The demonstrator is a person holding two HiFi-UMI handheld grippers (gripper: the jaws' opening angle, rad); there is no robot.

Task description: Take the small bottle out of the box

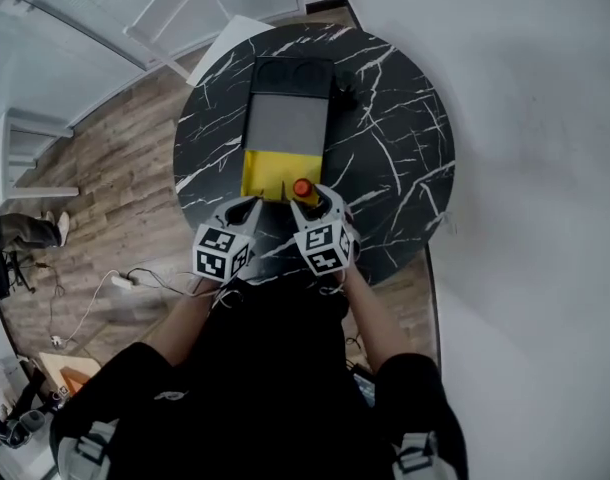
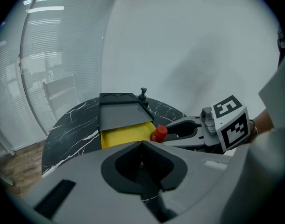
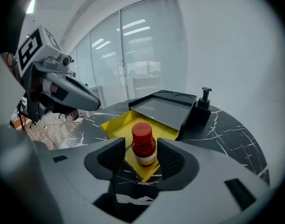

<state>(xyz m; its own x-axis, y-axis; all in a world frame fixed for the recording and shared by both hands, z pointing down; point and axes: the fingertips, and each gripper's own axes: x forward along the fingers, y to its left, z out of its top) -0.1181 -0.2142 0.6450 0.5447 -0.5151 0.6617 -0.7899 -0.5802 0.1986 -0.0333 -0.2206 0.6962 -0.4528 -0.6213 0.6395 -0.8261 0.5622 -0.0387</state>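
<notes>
Wood-plank flooring and white walls framed the spot, with glass panels and blinds behind, and a round black worktop veined in white stood in the middle. From where I stood the person in black sleeves leaned over its near edge, a gripper in each hand. A long box lay lengthwise on the worktop, its dark grey cover over the far part and its yellow tray showing at the near end, with a yellow flap folded out flat towards the person. The left gripper hung just short of that yellow end with its jaws pressed together on nothing. The right gripper sat beside it, jaws spread wide to either side of the small bottle, with a sliver of space showing between each pad and the glass. That bottle, amber with a red cap and a pale label, stood upright on the yellow flap at the box's near right corner. A small black pump bottle stood on the worktop just beside the box's far right side.
</notes>
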